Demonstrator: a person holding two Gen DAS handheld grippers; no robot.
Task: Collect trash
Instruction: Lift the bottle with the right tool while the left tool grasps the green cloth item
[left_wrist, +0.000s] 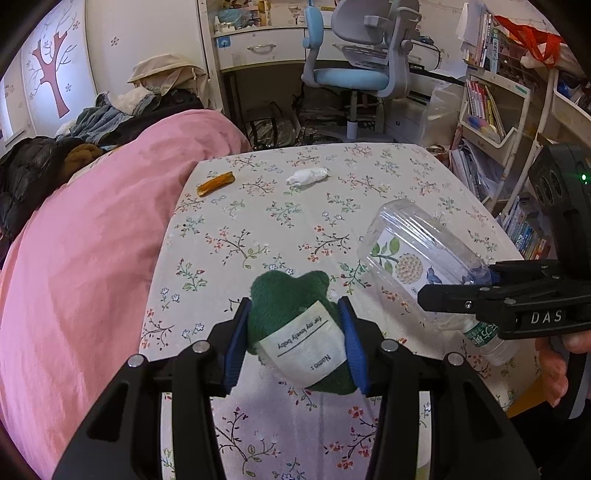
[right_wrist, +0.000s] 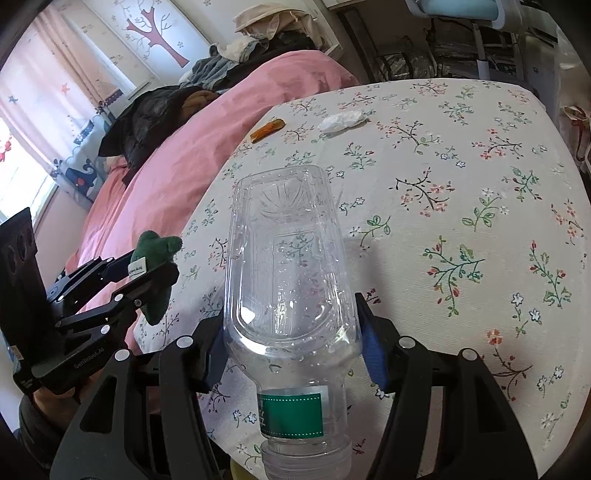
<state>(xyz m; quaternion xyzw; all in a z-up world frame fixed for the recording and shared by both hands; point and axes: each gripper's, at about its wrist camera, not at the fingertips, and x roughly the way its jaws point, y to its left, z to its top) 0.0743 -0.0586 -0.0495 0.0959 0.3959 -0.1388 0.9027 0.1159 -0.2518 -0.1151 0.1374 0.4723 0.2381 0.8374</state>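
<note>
The left gripper (left_wrist: 295, 332) is clamped on a green plush toy (left_wrist: 288, 299), its blue pads pressing both sides, and the toy's white label (left_wrist: 308, 347) faces up with printed words on it. It is held above the near part of the table (left_wrist: 258, 221), which wears a floral cloth. To its right, the right gripper (right_wrist: 291, 332) grips a clear plastic bottle (right_wrist: 288, 258), the pads squeezing its shoulder near the neck; the bottle's base points away toward the far side of the table and its cap end points back at the hand. The bottle looks empty, with a green band (right_wrist: 291, 413) around the neck and a flower-printed label on its body. It too seems lifted off the cloth, though I cannot tell for sure. Further out on the table lie two other bits of rubbish: a crumpled white tissue (left_wrist: 307, 176) near the far middle, and an orange wrapper (left_wrist: 216, 183) close to the left edge, well apart from each other. A pink duvet (left_wrist: 92, 240) lies just beside the table's left edge, and a blue chair (left_wrist: 354, 66) stands beyond the far end.
</note>
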